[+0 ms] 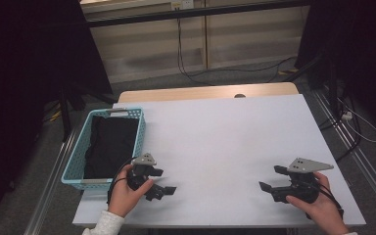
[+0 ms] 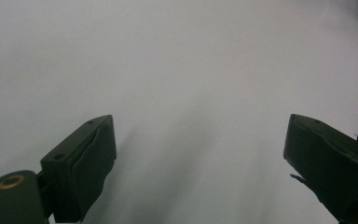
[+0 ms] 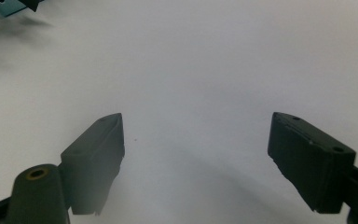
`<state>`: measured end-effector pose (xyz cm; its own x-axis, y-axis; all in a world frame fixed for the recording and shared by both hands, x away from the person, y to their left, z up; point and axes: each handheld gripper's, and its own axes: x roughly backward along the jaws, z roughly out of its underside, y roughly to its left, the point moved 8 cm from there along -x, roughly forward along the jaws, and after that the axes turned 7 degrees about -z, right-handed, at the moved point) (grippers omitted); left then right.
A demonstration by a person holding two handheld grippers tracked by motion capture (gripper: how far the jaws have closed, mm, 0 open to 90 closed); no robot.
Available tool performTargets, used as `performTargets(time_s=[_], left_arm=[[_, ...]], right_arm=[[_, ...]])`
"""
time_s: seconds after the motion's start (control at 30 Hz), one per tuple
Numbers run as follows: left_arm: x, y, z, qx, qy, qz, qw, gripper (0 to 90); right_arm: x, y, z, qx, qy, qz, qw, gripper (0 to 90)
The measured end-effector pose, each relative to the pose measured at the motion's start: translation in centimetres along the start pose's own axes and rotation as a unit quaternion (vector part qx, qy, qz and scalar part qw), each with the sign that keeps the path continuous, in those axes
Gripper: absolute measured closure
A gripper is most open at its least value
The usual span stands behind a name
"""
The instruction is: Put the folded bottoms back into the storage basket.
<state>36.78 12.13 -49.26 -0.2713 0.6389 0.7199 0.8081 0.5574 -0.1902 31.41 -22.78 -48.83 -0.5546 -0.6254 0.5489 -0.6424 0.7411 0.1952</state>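
Basket (image 1: 78,152) with dark, perhaps cloth, contents sits just beside left gripper (image 1: 164,182); both grippers wide open, empty

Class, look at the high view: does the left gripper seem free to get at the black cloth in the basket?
Probably yes. The left gripper is open beside the basket, whose top is open, with nothing over the black cloth.

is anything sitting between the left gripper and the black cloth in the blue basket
Only the basket's own wall. The left gripper rests open on the white table just right of the basket's near corner; the black cloth lies inside, so the jaws must go over the rim.
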Motion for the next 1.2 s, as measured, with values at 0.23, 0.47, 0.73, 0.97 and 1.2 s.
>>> performTargets(time_s=[0.23,0.47,0.73,0.97,1.2], left_arm=[[0.13,-0.04,-0.02,-0.001,-0.002,0.003,1.0000,9.0],[0.20,0.01,0.01,0.000,-0.003,0.003,1.0000,8.9],[0.20,0.07,0.03,-0.001,-0.002,0.002,1.0000,8.9],[0.18,0.04,0.00,0.000,-0.001,0.004,1.0000,8.9],[0.07,-0.15,-0.09,-0.002,0.000,0.004,1.0000,8.9]], right_arm=[[0.08,0.00,0.00,0.000,0.000,-0.001,1.0000,18.1],[0.03,0.00,0.09,0.001,0.001,-0.001,1.0000,18.0],[0.13,-0.14,0.12,-0.003,-0.001,0.000,1.0000,17.7],[0.04,-0.23,0.37,-0.002,0.003,0.000,1.0000,17.3],[0.00,-0.29,0.44,0.000,0.005,-0.002,1.0000,16.7]])
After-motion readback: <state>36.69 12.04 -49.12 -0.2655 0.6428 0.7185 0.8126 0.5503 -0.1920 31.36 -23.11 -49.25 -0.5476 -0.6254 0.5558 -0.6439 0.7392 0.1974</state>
